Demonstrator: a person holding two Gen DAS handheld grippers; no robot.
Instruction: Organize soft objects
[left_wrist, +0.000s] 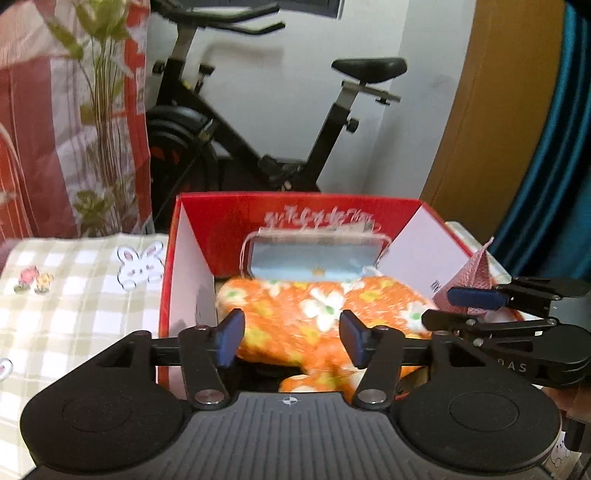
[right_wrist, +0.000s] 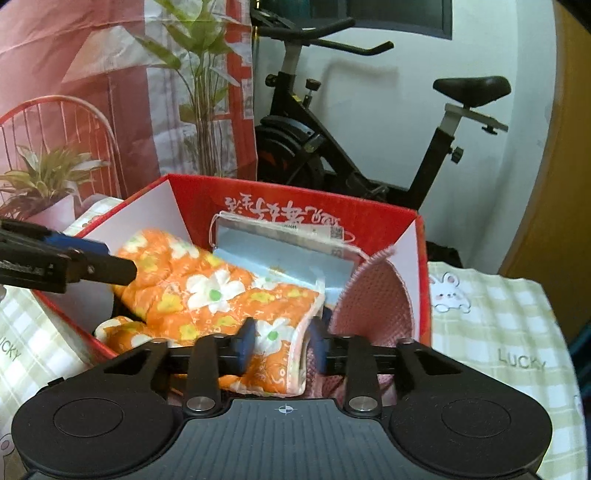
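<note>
I am hovering both released grippers, left gripper and right gripper, over the orange floral quilt lying crosswise in the red box.

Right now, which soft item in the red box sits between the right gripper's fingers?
The orange floral cloth: its folded end lies between them. The pink knit piece stands right of it, the blue one behind.

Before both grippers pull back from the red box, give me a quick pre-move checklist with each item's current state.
1. Orange floral cloth inside red box: ok.
2. Left gripper jaws apart, off the cloth: ok.
3. Right gripper released: cannot tell; cloth edge sits between its fingers.
4. Pink knitted cloth fully inside: not ok; it curls up against the box's side wall.
5. Blue pouch at the back wall: ok.
</note>
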